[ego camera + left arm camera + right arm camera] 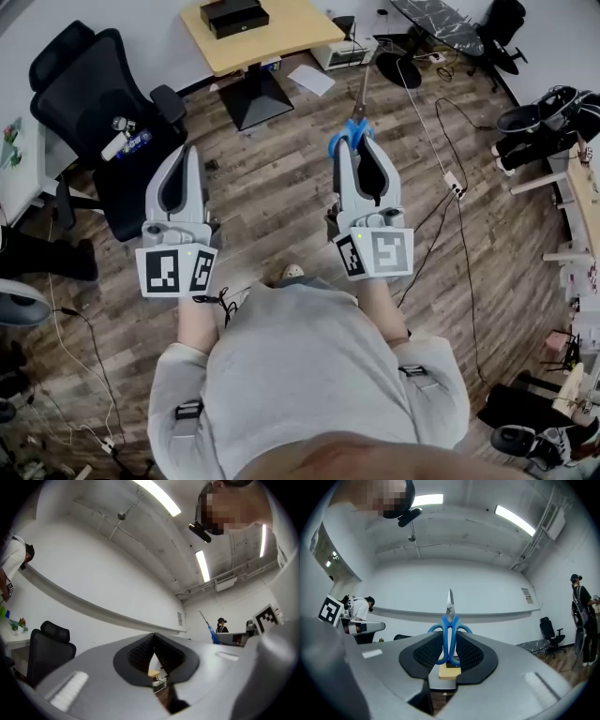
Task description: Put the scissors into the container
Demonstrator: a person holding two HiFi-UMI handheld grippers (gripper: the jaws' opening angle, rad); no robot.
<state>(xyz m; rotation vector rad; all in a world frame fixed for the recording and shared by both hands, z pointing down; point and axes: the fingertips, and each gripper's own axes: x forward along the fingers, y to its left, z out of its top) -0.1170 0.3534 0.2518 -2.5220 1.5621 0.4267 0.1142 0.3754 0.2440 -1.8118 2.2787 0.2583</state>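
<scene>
Gripping the scissors (449, 620) by their blue handle loops, the right gripper (449, 641) has its 2 ribbed pads closed against the loops from either side, with the closed steel blades projecting forward beyond the fingertips. In the head view, the right gripper (361, 148) is held out in front of the person's torso above the wood-plank floor (272, 211), and the scissors (354, 127) point away from the person toward a wooden table (286, 33). A black box (233, 16) rests on that table, well apart from the scissors. The left gripper (190, 155) is held level with the right one, and the 2 are apart. In the left gripper view, the left gripper (153, 638) has its jaws brought together at the tips, with only a narrow slit open behind them and nothing held between the pads. A black office chair (94, 103) stands on the floor beyond the left gripper, beside the table. Loose cables (441, 197) trail across the floor on the person's right.
</scene>
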